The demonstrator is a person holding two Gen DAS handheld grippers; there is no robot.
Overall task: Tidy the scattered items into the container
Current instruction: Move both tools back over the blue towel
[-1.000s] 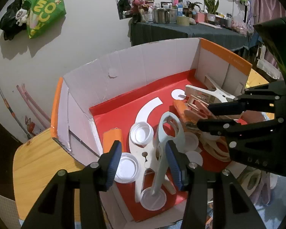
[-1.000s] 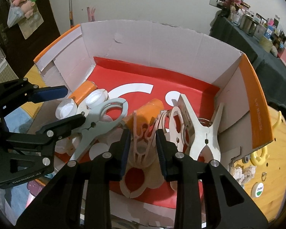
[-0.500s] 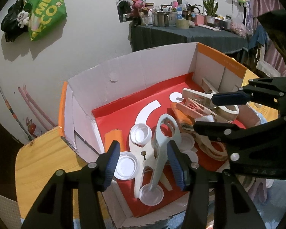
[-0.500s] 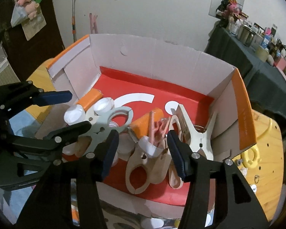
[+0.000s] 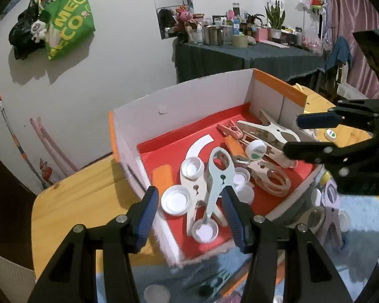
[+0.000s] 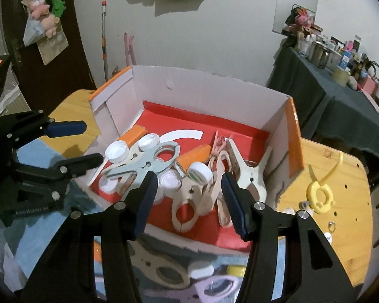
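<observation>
since the loose things are mostly plastic clamps and bottle caps, they look light, stiff and a little slick, none of it fragile. the cardboard box (image 6: 214, 96) with the red floor sits on the wooden desk (image 6: 341, 202) and already carries the pale blue clamp (image 5: 221, 174), a cream clamp (image 5: 270, 133), a small pink peg (image 5: 228, 130), an orange block (image 5: 162, 178) and several white caps (image 5: 175, 200). in the right wrist view the blue clamp (image 6: 149, 161) lies toward 10 o'clock of the box floor and the cream clamp (image 6: 247, 174) toward 3 o'clock.

more items remain outside, at 6 o'clock of the box by its near wall: a beige clamp (image 6: 161, 270), a lilac clamp (image 6: 214, 286) and a white cap (image 6: 200, 270), all blurred. a yellow ring hook (image 6: 321, 194) lies on the desk at 3 o'clock, well apart from the box.

a clamp is best taken across its narrow waist near the pivot, where the flat sides give the pads purchase; the looped handles would likely slip or spring. a cap wants a pinch across its rim.

the left tongs (image 5: 189, 214) stand wide apart and carry nothing, hanging above the near left corner of the box. the right tongs (image 6: 188, 199) are likewise spread wide and free of any load, poised over the near wall, touching nothing that i can make out.
</observation>
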